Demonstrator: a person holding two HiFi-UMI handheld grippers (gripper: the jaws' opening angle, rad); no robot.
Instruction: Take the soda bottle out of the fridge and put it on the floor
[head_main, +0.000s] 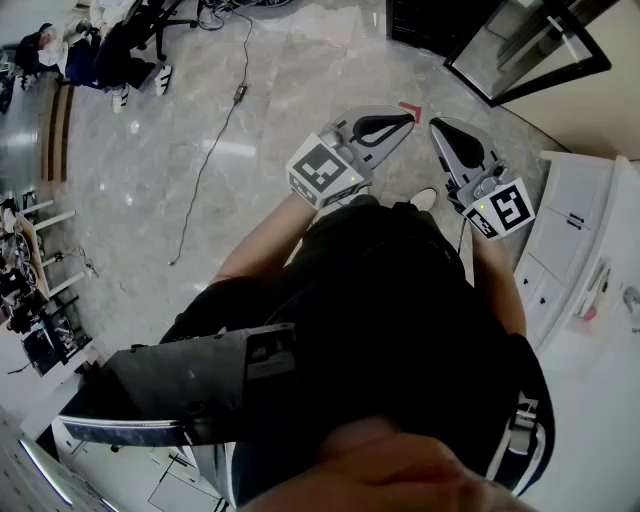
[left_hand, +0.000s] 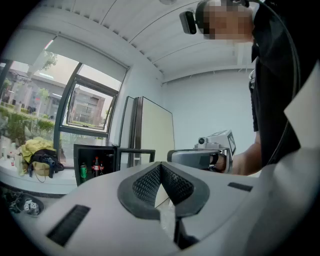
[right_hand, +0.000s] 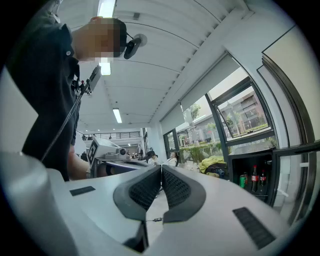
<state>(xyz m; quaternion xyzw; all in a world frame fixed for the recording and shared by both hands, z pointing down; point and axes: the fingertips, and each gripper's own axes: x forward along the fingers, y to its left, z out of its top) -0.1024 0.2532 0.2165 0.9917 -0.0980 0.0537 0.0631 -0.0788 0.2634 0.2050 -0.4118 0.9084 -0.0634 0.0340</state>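
Note:
A small black fridge (left_hand: 95, 165) stands with its glass door (left_hand: 134, 156) swung open, some way ahead of both grippers. Inside it are a red-labelled soda bottle (left_hand: 96, 167), a second bottle beside it and a green can (left_hand: 83, 171). The right gripper view shows the same bottles (right_hand: 253, 178) and can (right_hand: 243, 180) at its right edge. In the head view, the fridge (head_main: 430, 22) and its door (head_main: 530, 50) are at the top right. My left gripper (head_main: 408, 115) and right gripper (head_main: 436, 126) are held side by side at waist height. Both are shut and empty.
White drawer cabinets (head_main: 570, 225) stand close on my right. A black cable (head_main: 215, 140) trails over the marble floor (head_main: 300, 90) on the left. People sit at the far left (head_main: 100, 45). A window sill with bags (left_hand: 40, 157) runs left of the fridge.

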